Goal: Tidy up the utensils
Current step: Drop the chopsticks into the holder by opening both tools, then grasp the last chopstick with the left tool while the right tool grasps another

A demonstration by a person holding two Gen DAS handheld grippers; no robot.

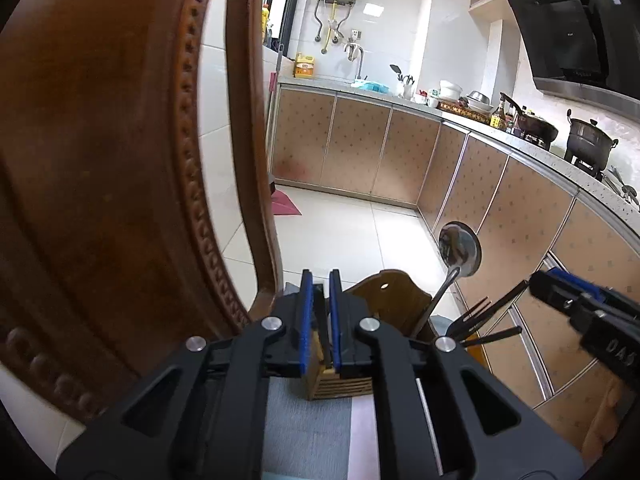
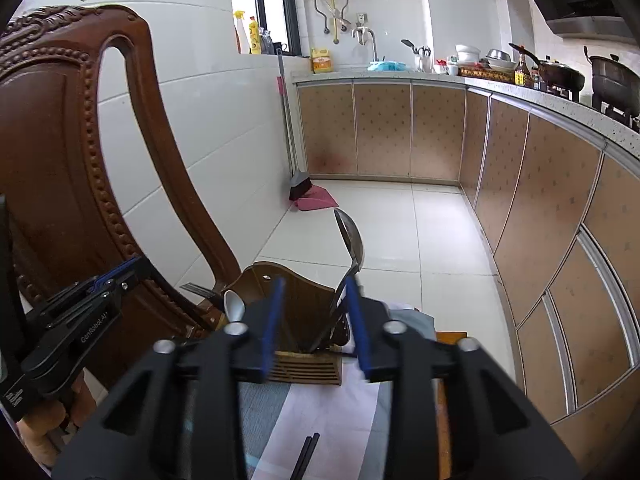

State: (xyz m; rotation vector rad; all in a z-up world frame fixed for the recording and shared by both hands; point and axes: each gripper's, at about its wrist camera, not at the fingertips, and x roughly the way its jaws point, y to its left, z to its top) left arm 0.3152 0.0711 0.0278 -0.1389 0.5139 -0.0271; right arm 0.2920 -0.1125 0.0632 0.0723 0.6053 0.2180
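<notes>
A wooden utensil holder [image 1: 384,300] [image 2: 298,304] stands on a striped cloth just past both grippers. A large metal spoon [image 1: 460,248] [image 2: 352,240] stands upright in its right side, beside dark utensils [image 1: 492,312]. A small spoon [image 2: 234,304] and a fork [image 2: 200,290] sit in its left side. My left gripper [image 1: 320,278] is over the holder's left end, its jaws a narrow gap apart and holding nothing. My right gripper [image 2: 316,282] is open in front of the holder; the large spoon's handle runs close to its right finger without being pressed. Black chopsticks [image 2: 306,456] lie on the cloth beneath it.
A carved wooden chair back [image 1: 120,160] [image 2: 72,140] rises close on the left. The cloth [image 2: 328,412] covers a wooden surface. Kitchen cabinets [image 2: 540,220] and a crowded counter curve along the right; a broom and pink dustpan [image 2: 312,196] lie on the tiled floor.
</notes>
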